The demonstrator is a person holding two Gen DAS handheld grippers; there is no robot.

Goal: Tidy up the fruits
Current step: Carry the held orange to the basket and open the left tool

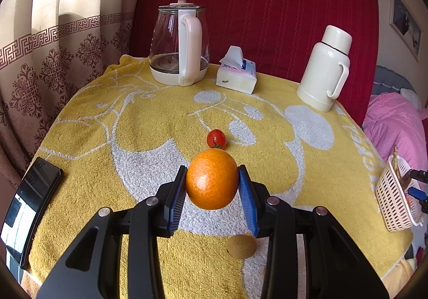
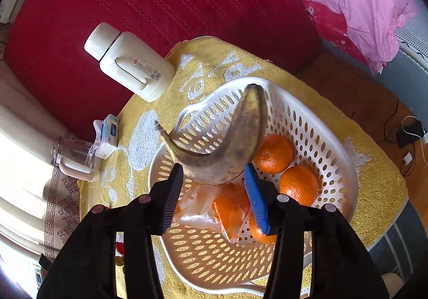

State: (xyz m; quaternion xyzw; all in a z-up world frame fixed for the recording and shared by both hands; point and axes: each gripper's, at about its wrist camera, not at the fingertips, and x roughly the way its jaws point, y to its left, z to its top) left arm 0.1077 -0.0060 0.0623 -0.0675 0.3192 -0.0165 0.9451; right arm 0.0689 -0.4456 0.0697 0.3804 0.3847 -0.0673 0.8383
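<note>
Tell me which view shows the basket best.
The right wrist view: the white basket fills the frame from above, showing a banana and oranges inside. The left wrist view catches the basket only side-on at the right edge.

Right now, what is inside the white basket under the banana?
Under the banana, the basket holds two bare oranges, another orange in a clear plastic bag, and one more partly hidden by the right gripper. Anything beneath these is covered.

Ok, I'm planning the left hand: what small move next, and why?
Probably carry the orange rightward toward the basket: the left gripper already clamps it above the towel, and other oranges lie in that basket.
</note>
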